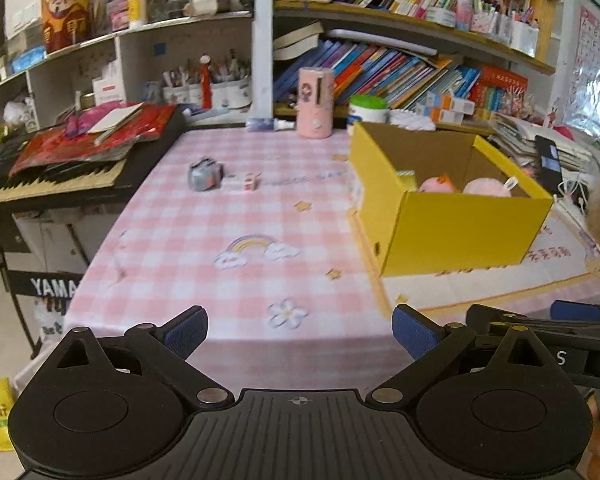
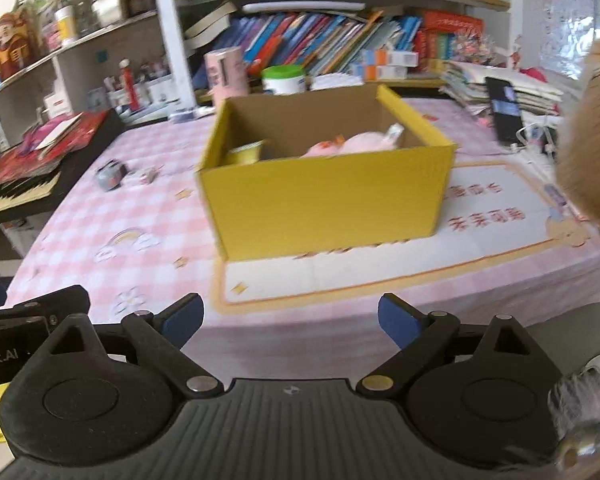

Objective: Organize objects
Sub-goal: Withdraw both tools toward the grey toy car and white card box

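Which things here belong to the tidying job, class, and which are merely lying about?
Part of the job:
yellow box, already holding pink soft toys
small grey toy loose on the tablecloth
little white cube beside it
left gripper and right gripper, both open and empty

Just lying about:
keyboard
shelved books
pink cylinder
phone

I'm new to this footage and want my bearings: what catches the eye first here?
The open yellow box stands out, sitting on a pink checked tablecloth with pink plush toys inside. Left of it on the cloth lie a small grey toy and a tiny carton. Both grippers, left and right, are open and empty at the table's near edge, with crowded bookshelves behind.
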`<state>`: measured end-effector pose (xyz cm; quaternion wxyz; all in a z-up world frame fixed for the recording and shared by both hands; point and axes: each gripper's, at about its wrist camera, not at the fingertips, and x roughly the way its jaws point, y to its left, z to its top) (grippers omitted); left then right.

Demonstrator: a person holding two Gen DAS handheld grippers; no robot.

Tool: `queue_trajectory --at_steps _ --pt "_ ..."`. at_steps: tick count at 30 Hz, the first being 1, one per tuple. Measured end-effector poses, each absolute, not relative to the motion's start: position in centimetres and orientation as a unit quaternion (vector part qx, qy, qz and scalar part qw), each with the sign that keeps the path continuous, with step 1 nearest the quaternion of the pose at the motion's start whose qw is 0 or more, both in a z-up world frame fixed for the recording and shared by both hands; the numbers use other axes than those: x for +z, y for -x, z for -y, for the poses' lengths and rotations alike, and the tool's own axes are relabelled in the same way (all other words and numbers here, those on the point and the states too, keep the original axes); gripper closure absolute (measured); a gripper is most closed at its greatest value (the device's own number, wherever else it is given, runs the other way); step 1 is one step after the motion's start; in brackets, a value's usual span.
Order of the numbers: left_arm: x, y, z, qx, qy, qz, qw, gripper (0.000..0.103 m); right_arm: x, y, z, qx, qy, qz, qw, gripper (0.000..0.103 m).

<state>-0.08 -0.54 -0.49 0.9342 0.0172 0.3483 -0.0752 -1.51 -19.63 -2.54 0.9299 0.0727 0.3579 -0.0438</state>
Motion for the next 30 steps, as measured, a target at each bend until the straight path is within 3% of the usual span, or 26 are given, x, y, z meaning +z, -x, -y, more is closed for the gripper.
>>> queue_trajectory --at_steps 30 --pt "-0.3 1.7 -11.6 0.012 0.028 -0.336 0.941 0.003 -2.1 0.6 6.5 0.055 -0.030 -0.353 0.934 0.008"
